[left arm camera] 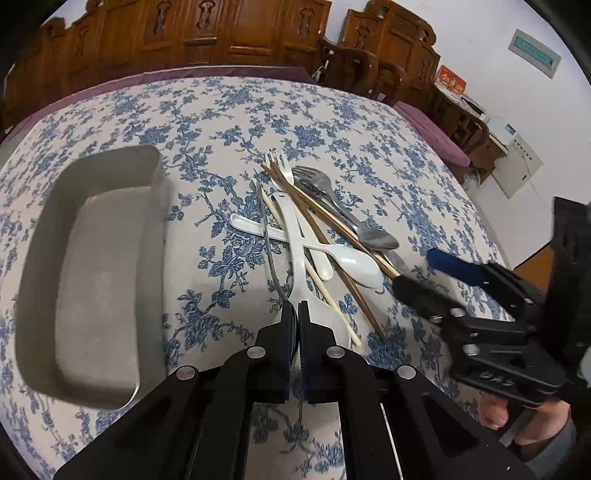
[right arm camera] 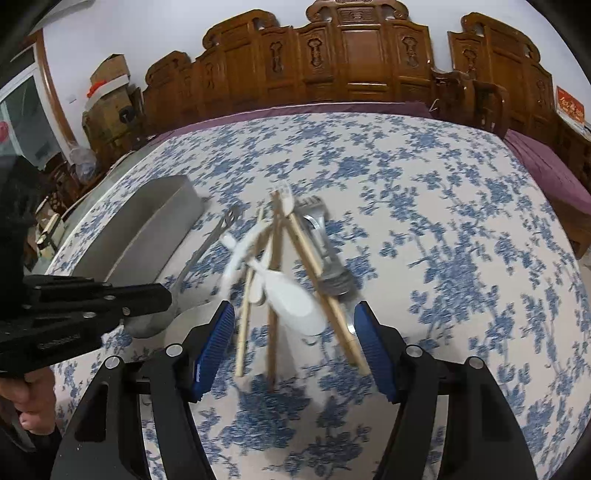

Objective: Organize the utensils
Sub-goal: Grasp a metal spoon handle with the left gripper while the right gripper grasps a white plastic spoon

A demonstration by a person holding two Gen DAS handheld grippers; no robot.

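Note:
My left gripper (left arm camera: 298, 306) is shut on a thin metal utensil (left arm camera: 266, 236) at its wide end. The utensil's handle runs away from me, above the floral tablecloth. In the right wrist view that left gripper (right arm camera: 164, 299) is at the left, with the utensil's grey bowl (right arm camera: 147, 325) below it. To its right lies a pile: white plastic spoons (left arm camera: 354, 264), a white fork (left arm camera: 284, 173), wooden chopsticks (left arm camera: 314, 218), a metal fork (left arm camera: 310, 173) and a metal spoon (left arm camera: 380, 240). My right gripper (right arm camera: 295, 332) stands open over the near end of the pile, around the white spoon (right arm camera: 291, 299) and chopsticks (right arm camera: 325, 295). It grips nothing.
A grey rectangular tray (left arm camera: 37, 258) lies left of the pile, also seen as the tray (right arm camera: 147, 229). Carved wooden chairs (left arm camera: 207, 33) stand behind the table, and a purple cushion (left arm camera: 432, 133) is at the right. The table edge drops off at the right. A hand (left arm camera: 495, 410) holds the right gripper.

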